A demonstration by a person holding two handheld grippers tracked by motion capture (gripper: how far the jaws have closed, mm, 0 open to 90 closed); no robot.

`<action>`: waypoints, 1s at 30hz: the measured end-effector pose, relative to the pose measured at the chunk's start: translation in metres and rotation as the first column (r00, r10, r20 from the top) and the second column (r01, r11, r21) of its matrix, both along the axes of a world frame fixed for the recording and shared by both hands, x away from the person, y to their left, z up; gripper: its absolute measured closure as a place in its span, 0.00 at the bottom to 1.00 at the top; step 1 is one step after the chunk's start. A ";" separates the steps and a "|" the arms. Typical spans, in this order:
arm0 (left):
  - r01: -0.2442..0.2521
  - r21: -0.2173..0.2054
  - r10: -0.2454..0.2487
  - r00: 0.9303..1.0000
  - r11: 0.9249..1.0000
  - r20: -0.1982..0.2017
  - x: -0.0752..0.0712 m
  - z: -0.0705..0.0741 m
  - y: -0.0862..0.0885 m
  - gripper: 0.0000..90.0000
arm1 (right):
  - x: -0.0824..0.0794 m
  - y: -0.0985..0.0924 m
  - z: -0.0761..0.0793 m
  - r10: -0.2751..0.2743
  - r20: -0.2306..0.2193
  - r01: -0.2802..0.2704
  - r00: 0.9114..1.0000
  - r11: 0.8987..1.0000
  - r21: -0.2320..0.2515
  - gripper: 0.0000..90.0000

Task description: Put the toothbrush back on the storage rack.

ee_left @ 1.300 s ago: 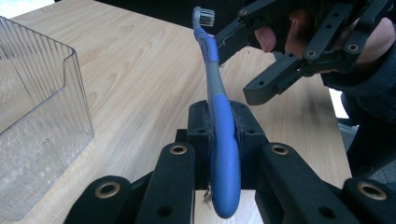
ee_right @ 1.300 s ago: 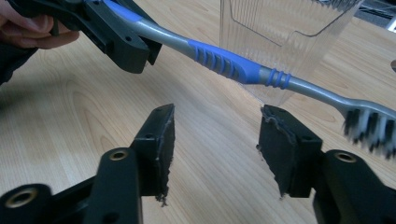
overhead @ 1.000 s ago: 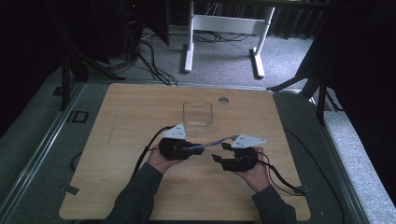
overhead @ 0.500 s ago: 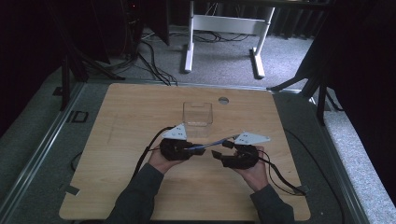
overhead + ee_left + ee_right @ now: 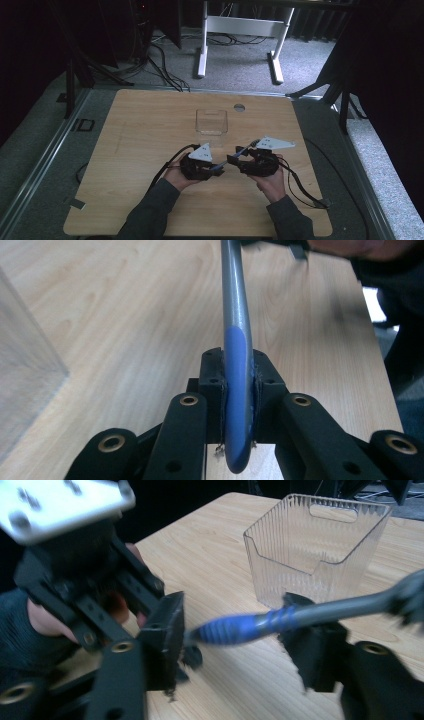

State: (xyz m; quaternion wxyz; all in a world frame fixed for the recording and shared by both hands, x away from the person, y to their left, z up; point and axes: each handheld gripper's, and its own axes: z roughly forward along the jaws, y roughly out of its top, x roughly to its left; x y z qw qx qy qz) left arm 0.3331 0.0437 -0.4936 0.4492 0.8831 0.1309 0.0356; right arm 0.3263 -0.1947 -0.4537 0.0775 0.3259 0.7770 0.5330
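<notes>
Toothbrush (image 5: 236, 390) clamped by its blue handle in my left gripper (image 5: 218, 168); my right gripper (image 5: 231, 161), jaws just closing, straddles it without contact, near the clear bin (image 5: 211, 121).

No readable text, labels, brands or numbers in any view. Checked the tabletop (image 5: 150, 130), the clear plastic bin (image 5: 320, 550), the blue-and-grey handle (image 5: 237, 365) and the grey plates on the grippers: all blank, or too blurred to make out any marking.
</notes>
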 end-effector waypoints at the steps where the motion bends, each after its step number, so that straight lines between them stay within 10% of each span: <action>1: 0.004 0.011 -0.004 1.000 1.000 -0.002 0.000 -0.001 -0.002 0.88 | -0.001 0.000 0.001 0.001 0.003 -0.001 1.000 1.000 0.000 0.61; 12: -0.052 0.078 0.054 0.998 0.996 -0.016 0.006 -0.013 -0.011 0.73 | -0.003 0.003 0.003 0.083 -0.014 -0.083 0.996 0.996 0.019 0.86; 30: -0.119 0.051 0.120 0.992 0.992 -0.022 0.006 -0.011 0.010 0.59 | 0.001 -0.001 0.012 0.058 0.017 -0.058 0.998 0.998 -0.015 0.88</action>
